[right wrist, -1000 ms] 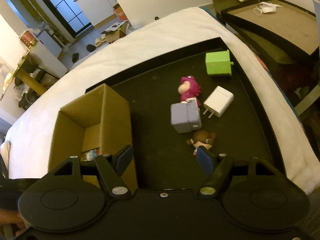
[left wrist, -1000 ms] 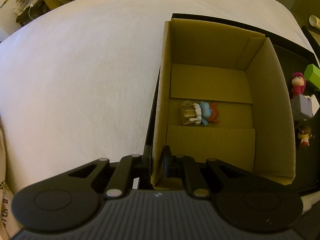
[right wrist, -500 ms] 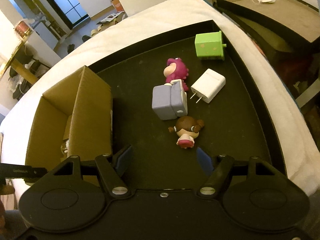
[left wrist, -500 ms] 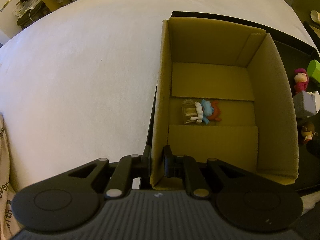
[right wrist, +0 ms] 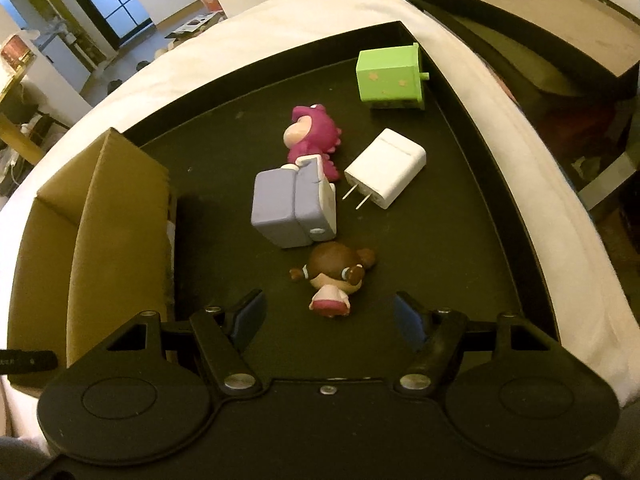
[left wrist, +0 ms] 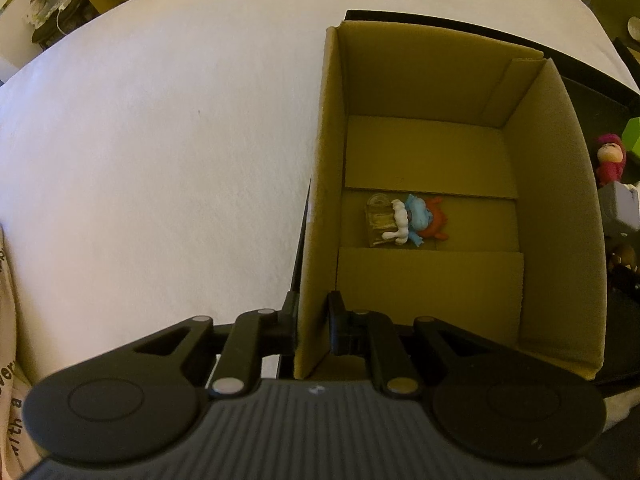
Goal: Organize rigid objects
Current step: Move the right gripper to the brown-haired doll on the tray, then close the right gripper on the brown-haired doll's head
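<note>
From the left gripper's view, the pink figure (left wrist: 609, 157), grey block (left wrist: 622, 211) and green cube (left wrist: 632, 136) off to its right are cropped by the frame edge; a brown shape (left wrist: 624, 256) (perhaps the doll) sits half-hidden behind the cardboard box (left wrist: 560, 208) wall.

The left wrist view looks steeply down from close above into the open cardboard box (left wrist: 432, 184), its near wall at the lens. The right wrist view looks down and forward over the black tray (right wrist: 472, 264) from a little higher. Both share the box (right wrist: 116, 216) and the pink figure (left wrist: 610, 156) (right wrist: 312, 136).
</note>
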### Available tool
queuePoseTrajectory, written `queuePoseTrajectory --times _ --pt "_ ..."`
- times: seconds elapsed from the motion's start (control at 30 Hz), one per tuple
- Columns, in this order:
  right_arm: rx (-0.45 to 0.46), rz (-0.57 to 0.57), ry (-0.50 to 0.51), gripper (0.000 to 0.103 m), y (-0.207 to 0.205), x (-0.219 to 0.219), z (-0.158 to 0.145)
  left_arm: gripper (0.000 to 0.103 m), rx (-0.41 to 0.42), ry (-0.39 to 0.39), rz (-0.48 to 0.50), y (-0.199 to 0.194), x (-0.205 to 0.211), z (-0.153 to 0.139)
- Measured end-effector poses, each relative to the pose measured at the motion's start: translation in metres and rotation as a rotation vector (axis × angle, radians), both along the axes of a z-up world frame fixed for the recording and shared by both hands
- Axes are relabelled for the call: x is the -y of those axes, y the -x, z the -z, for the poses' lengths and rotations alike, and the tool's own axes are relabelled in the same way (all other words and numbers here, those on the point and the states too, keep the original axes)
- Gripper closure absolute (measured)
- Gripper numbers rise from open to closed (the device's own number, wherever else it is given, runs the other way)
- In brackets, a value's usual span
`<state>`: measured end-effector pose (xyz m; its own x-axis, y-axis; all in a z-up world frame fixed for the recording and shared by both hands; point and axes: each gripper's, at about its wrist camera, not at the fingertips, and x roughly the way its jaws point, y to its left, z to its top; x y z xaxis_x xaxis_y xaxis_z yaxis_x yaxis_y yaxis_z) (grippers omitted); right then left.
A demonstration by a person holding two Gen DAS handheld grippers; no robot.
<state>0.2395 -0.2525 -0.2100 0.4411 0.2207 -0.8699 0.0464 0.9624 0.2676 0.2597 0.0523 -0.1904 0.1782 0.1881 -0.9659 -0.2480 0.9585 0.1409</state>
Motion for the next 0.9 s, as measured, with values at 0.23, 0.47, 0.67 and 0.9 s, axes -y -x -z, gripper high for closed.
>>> queuePoseTrajectory --times 0.23,0.47,0.67,0.9 --pt "0.007 -0.038 0.031 0.044 -0.008 -0.010 0.002 0.090 -0.011 -0.004 -0.002 -0.005 0.001 0.004" --pt "-0.012 -0.046 0.048 0.072 -0.009 -0.009 0.003 0.090 -0.019 0.001 -0.010 -0.008 -0.001 0.009" --pt "0.008 -0.059 0.041 0.080 -0.004 -0.007 -0.009 0.090 -0.016 -0.008 0.011 -0.006 0.004 0.008" --pt "0.014 -0.062 0.051 0.080 0.004 -0.008 -0.013 0.093 0.000 0.013 0.044 0.000 0.007 0.004"
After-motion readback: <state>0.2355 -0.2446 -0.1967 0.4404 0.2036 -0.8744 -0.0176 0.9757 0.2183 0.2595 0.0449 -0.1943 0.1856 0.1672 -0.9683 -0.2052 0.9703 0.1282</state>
